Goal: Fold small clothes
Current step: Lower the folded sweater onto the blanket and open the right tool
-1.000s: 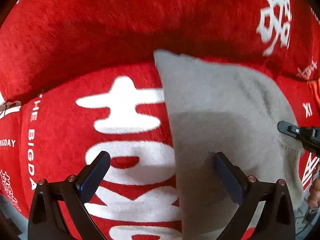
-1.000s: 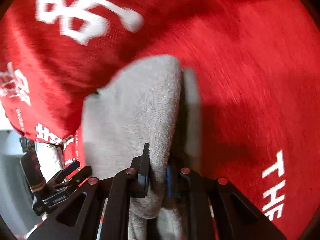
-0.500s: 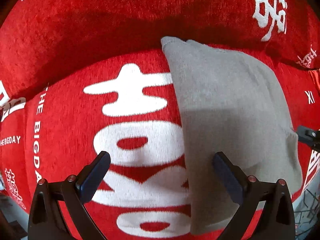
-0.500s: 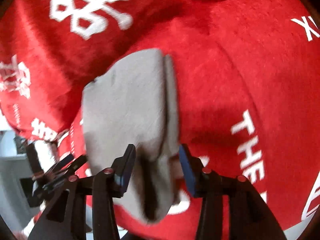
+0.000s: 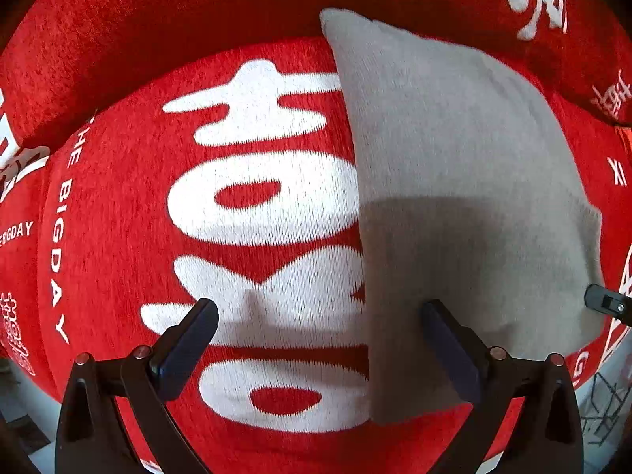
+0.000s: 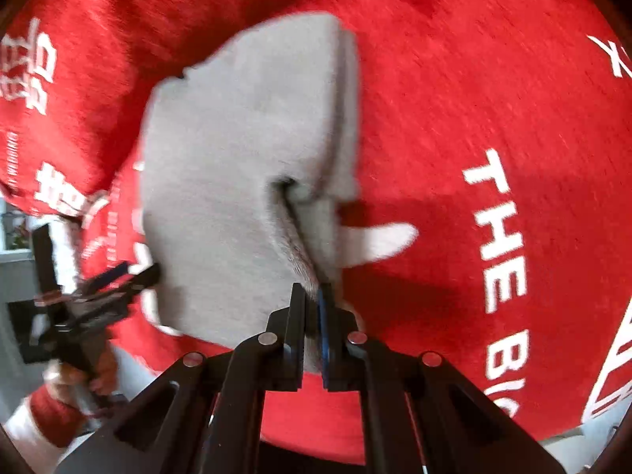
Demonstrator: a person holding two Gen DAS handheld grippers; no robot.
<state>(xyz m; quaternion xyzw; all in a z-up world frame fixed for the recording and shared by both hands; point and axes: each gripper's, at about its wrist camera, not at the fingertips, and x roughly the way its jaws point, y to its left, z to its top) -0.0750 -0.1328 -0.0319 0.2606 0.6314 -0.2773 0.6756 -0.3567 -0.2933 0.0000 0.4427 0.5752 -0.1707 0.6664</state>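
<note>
We find the grey garment [image 5: 454, 181] lying flat, already doubled, on the red cloth [image 5: 118, 217] with white lettering; what lies under the cloth is hidden. The right gripper [image 6: 312, 296] is pinched narrow on the garment's near edge, where a crease runs up from its tips. The left gripper [image 5: 316, 339] hangs wide apart above the garment's other side, holding nothing. We judge a further fold is in hand. The next move calls for carrying the pinched edge across while the left gripper secures the opposite edge; motion blur limits certainty.
</note>
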